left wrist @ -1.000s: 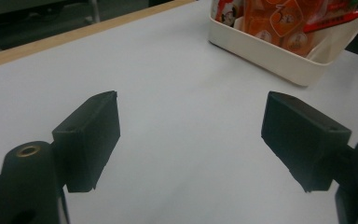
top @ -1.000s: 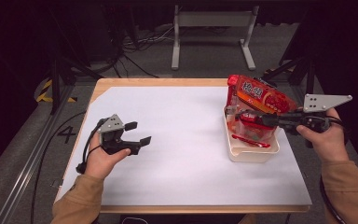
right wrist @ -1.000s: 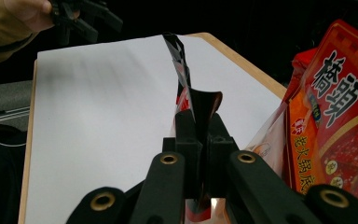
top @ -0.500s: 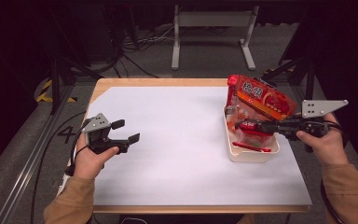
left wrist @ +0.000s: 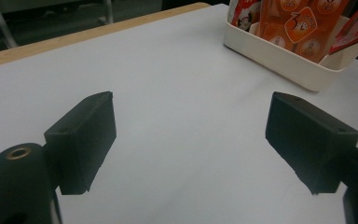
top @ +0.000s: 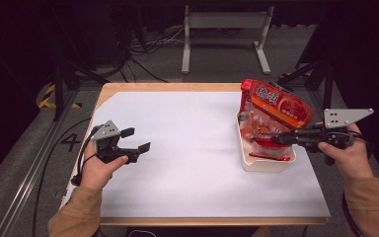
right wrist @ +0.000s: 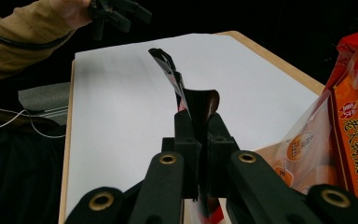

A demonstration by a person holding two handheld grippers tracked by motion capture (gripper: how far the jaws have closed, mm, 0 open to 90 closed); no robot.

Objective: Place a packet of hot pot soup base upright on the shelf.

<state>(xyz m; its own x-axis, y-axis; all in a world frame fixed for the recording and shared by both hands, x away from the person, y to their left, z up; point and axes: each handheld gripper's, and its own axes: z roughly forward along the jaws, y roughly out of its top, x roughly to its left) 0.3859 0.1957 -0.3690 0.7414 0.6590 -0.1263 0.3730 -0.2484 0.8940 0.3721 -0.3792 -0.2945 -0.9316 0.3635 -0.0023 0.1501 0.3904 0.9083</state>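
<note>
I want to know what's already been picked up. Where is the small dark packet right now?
The small dark packet is pinched in the shut right gripper, over the white bin at the table's right side in the high view.

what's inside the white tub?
The white tub holds upright snack packets: a big red bag and orange sachets. The right tongs pinch a thin red packet. The tub's floor is covered.

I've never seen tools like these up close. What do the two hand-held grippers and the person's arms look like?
Each gripper is black with two blocky jaws: the left gripper and the right gripper. Each carries a grey three-cornered plate dotted with small holes, and a dark cable trails from the left one. Brass-coloured rivets mark the linkage. The sleeves are tan.
</note>
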